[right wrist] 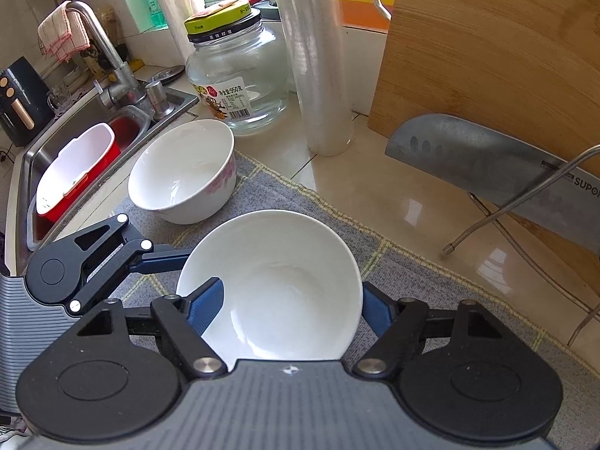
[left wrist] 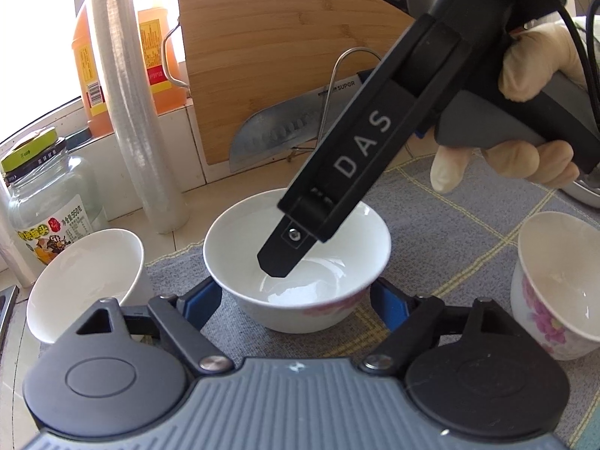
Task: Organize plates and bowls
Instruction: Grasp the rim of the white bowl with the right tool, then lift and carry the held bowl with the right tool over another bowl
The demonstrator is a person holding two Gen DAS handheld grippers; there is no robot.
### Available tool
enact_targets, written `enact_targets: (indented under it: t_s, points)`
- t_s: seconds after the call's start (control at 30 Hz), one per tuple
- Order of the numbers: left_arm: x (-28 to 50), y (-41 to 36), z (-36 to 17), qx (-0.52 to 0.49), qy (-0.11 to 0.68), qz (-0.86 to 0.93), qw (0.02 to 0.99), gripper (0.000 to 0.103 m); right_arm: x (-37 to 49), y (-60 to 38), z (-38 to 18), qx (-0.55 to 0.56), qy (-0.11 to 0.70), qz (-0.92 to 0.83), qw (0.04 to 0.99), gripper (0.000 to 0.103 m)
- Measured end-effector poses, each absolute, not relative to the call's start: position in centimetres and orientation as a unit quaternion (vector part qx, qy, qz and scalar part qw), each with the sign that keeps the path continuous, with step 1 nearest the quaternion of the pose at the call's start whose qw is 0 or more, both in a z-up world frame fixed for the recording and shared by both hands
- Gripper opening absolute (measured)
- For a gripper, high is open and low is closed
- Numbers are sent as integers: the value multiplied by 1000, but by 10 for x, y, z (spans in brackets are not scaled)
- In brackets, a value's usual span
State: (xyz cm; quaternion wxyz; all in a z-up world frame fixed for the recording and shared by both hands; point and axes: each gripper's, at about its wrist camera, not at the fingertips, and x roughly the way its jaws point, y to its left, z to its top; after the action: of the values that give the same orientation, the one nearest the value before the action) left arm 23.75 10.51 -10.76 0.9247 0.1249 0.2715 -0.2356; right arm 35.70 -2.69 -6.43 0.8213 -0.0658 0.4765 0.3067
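Note:
A white bowl with pink flowers (left wrist: 296, 258) stands on the grey mat between the wide-spread fingers of my left gripper (left wrist: 296, 300); whether the pads touch it I cannot tell. My right gripper (left wrist: 279, 262) reaches down from the upper right, one finger inside the bowl. In the right wrist view the same bowl (right wrist: 277, 292) fills the space at my right gripper (right wrist: 292, 311), with its left finger inside and its right finger outside the rim. A second flowered bowl (left wrist: 86, 273) stands left, also seen in the right wrist view (right wrist: 183, 172). A third flowered bowl (left wrist: 555, 285) stands right.
A bamboo cutting board (left wrist: 285, 52), a cleaver (left wrist: 277, 131) on a wire stand, a plastic wrap roll (left wrist: 131, 101), a glass jar (left wrist: 48, 202) and an oil bottle (left wrist: 90, 63) line the back. A sink (right wrist: 90, 142) with a red-and-white basket lies left.

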Motion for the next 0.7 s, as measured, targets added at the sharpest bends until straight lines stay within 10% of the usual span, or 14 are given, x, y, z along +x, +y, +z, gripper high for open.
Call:
enact_targets:
  t_s: [0.7]
  points:
    - [235,108,-104,120,279,-238,922,86,352,-25,-57,-68,473,313,821,82]
